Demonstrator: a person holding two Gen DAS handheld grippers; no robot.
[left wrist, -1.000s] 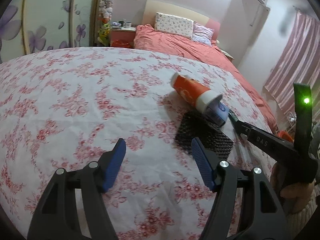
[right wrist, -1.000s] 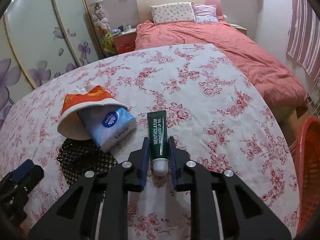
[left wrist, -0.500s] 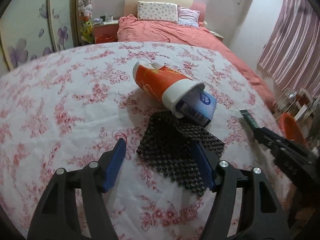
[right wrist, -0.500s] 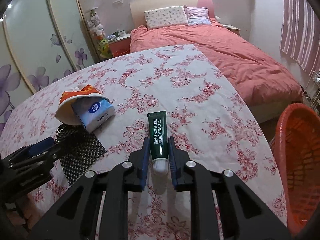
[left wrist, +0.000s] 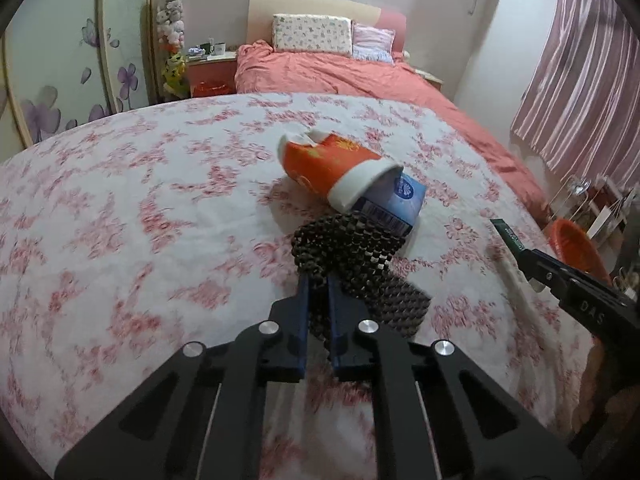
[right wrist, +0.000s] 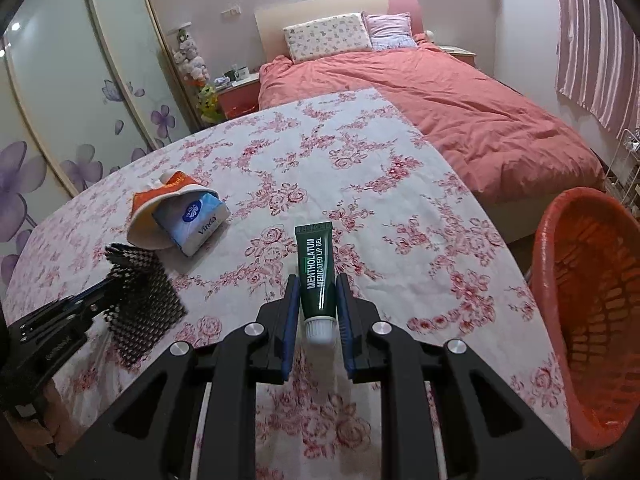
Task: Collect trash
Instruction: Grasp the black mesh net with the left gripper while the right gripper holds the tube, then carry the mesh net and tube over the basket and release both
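Note:
A black foam mesh (left wrist: 360,248) lies crumpled on the floral tablecloth (left wrist: 120,220). My left gripper (left wrist: 316,280) is closing on its near edge, and the blue pads pinch it. Just beyond lies an orange paper cup (left wrist: 332,164) on its side with a blue tissue pack (left wrist: 400,200) stuck in its mouth. My right gripper (right wrist: 318,284) is shut on a green lip gel tube (right wrist: 316,268), cap towards me, held above the cloth. From the right wrist view the mesh (right wrist: 148,304), the left gripper (right wrist: 116,280) and the cup (right wrist: 160,208) sit at the left.
An orange plastic basket (right wrist: 592,280) stands beside the table's right edge, low down. Behind the table are a bed with a coral duvet (right wrist: 440,96), a nightstand (left wrist: 208,76) and sliding wardrobe doors (right wrist: 60,80). Pink curtains (left wrist: 580,80) hang at the right.
My left gripper moved up to the mesh and shut on its edge; a second ago it stood wide open. The right gripper carried the tube rightwards, and the basket came into view.

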